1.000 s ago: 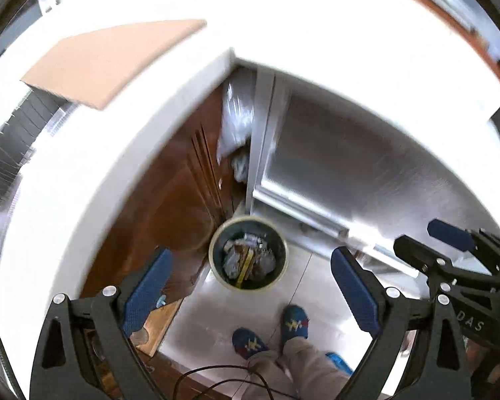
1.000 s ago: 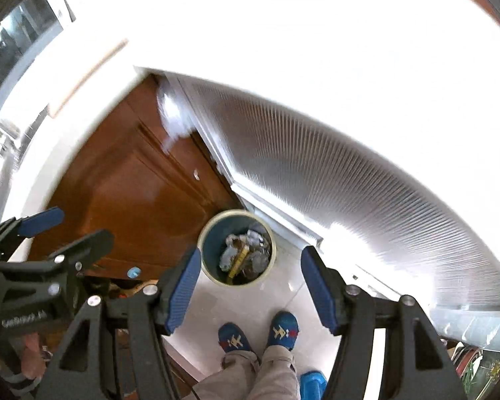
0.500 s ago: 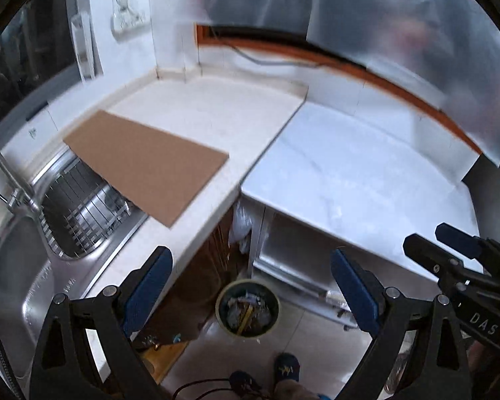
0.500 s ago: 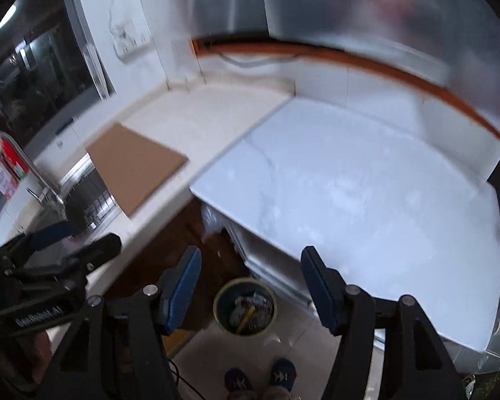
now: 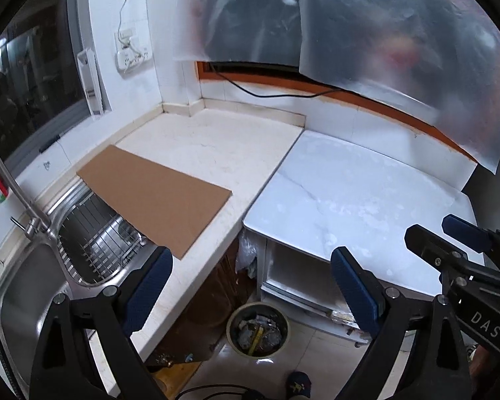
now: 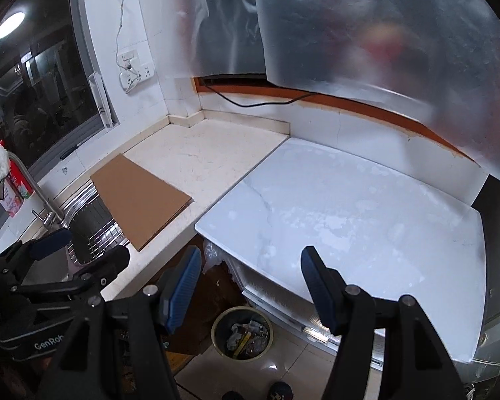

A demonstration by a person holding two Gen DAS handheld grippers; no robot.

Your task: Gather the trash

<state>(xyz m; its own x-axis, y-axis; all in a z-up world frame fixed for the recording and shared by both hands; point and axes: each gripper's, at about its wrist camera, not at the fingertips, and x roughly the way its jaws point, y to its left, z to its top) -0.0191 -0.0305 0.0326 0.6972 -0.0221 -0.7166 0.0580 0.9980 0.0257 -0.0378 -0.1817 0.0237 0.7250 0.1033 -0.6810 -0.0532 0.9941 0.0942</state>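
1. Your left gripper (image 5: 250,286) has its jaws spread wide with nothing between the blue pads (image 5: 148,288). It's not gripping anything.
2. Same deal with your right gripper (image 6: 248,288): jaws wide apart, pads bare, nothing held.
3. The bin (image 5: 257,330) sits on the floor tiles, and it's the landmark for everything else. Inside it there's crumpled trash (image 5: 258,328) with a yellow strip mixed in, so the rubbish is in the bin, not on the worktops.
4. Both grippers hang well above the bin, angled down, and in each wrist view the bin shows low between the fingers.
5. Up and to the left of the bin is the cream counter (image 5: 210,146), with a flat cardboard sheet (image 5: 153,196) lying on it, one end hanging over the sink (image 5: 20,303).
6. Up and to the right of the bin is the white table (image 5: 360,200), its top bare apart from pale smudges.
7. Just behind the bin, a clear plastic bag (image 5: 248,253) is tucked in the gap between counter and table.
8. Your shoe (image 5: 298,383) shows just below the bin at the frame edge.
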